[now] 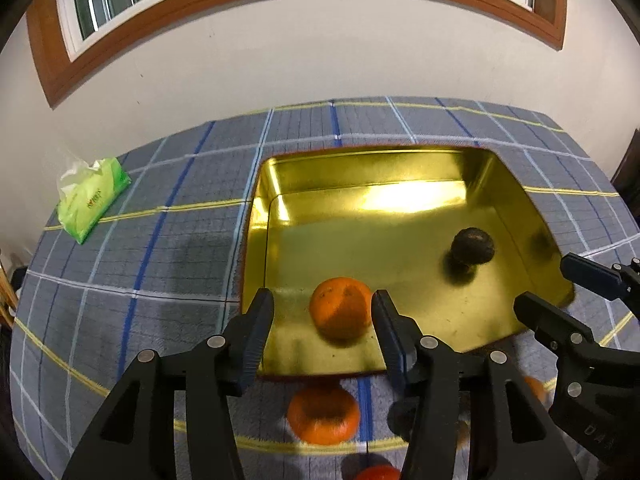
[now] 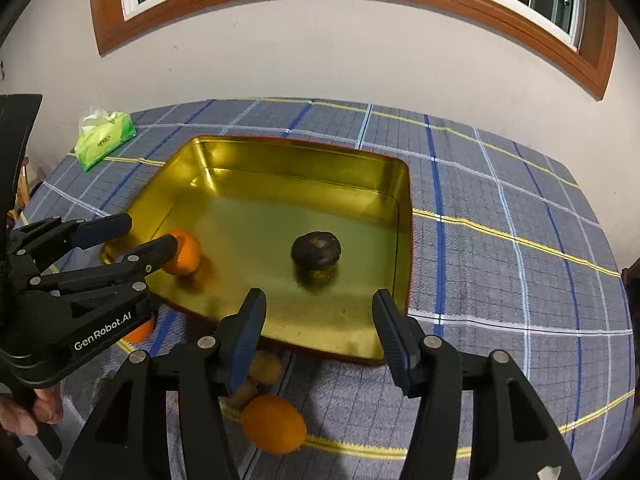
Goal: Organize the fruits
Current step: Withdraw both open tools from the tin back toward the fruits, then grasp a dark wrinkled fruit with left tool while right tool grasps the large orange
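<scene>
While both grippers hover over the gold tray [image 2: 402, 216], left gripper [image 1: 323, 312] parted around an orange [image 1: 341, 307], untouched, right gripper [image 2: 319, 316] parted and empty, dark fruit [image 2: 316, 251] beyond.

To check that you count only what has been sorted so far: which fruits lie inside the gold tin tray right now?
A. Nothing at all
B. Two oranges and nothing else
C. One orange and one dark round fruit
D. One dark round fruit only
C: in the gold tin tray lie one orange and one dark round fruit; the other oranges sit on the cloth outside it.
</scene>
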`<state>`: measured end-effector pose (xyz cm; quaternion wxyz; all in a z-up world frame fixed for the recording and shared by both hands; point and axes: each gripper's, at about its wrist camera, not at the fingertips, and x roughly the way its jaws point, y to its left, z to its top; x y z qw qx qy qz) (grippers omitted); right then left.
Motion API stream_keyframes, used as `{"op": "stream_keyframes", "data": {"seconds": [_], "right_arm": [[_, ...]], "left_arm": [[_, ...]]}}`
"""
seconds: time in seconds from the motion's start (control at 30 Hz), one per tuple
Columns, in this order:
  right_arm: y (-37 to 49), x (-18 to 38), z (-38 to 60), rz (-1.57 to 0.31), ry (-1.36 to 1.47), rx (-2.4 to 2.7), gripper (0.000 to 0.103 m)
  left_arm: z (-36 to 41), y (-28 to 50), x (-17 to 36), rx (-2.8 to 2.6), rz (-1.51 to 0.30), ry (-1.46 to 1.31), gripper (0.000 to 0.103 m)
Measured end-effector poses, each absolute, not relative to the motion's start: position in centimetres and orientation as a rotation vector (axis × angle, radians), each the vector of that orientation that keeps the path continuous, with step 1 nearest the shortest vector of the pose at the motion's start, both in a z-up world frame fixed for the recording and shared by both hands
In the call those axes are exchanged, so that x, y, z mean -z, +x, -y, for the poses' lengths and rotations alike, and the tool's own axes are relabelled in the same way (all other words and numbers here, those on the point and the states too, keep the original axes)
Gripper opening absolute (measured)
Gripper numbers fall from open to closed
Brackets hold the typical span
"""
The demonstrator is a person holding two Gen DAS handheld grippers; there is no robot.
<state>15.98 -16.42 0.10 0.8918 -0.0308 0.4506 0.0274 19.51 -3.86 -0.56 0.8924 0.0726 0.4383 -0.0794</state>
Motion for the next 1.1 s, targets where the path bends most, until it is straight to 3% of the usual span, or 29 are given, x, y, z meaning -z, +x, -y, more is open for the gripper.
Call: {"op": "stream_keyframes", "data": {"seconds": [0.3, 0.7, 1.1], "right_arm": [[11.3, -1.4, 17.2, -0.912, -0.044, -0.040, 0.053], [3.4, 1.7, 16.8, -0.973, -0.023, -0.043, 0.053], [1.3, 3.6, 16.5, -1.013, 0.005, -0.051, 0.053]], "left_arm": [[1.8, 13.1, -0.8, 0.139, -0.877, 0.157, 0.052], [-0.8, 2.9, 1.7, 0.149, -0.908, 0.120, 0.052], [-0.9, 2.2, 4.5, 0.140, -0.950, 0.084, 0.052]]}}
